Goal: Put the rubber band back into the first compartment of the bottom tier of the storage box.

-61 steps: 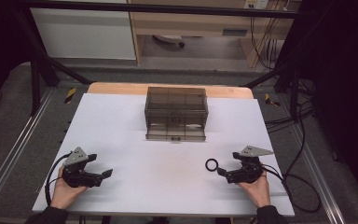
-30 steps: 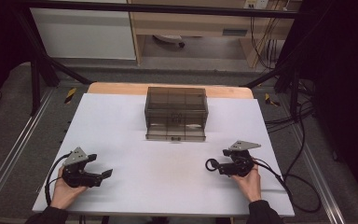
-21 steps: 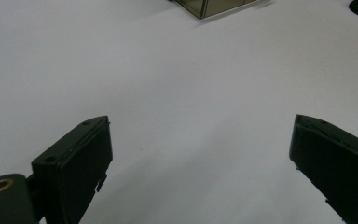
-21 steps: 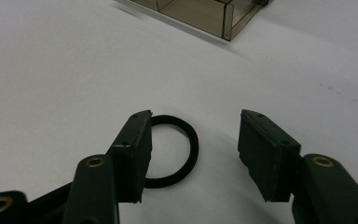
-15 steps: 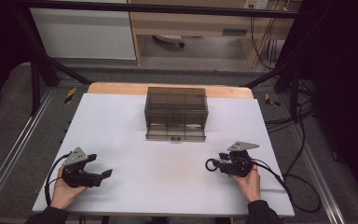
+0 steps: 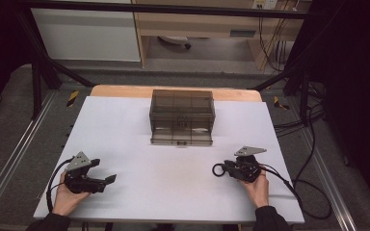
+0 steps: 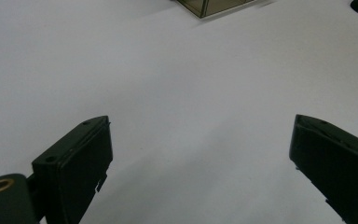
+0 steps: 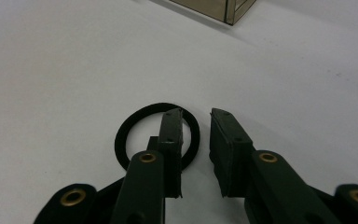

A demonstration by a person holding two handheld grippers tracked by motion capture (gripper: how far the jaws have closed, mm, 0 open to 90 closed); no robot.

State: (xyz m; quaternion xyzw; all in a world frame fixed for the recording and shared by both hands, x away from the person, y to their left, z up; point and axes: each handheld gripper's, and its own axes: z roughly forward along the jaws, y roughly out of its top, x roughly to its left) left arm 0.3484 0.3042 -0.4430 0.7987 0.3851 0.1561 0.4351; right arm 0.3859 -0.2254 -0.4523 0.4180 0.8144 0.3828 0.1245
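— Right tongs [image 8: 196, 116]?
— Narrowly parted, straddling the black ring's [image 8: 130, 126] rim on the white desk [image 6: 173, 192], not clamped.
— Left tongs [image 7: 200, 154]?
— Spread wide, empty, well apart from the smoky drawer box [image 6: 182, 117].

The table [image 6: 125, 125] top is smooth matt white; the drawer box [image 6: 182, 115] is smoky translucent plastic; the ring [image 8: 156, 136] looks matt black.
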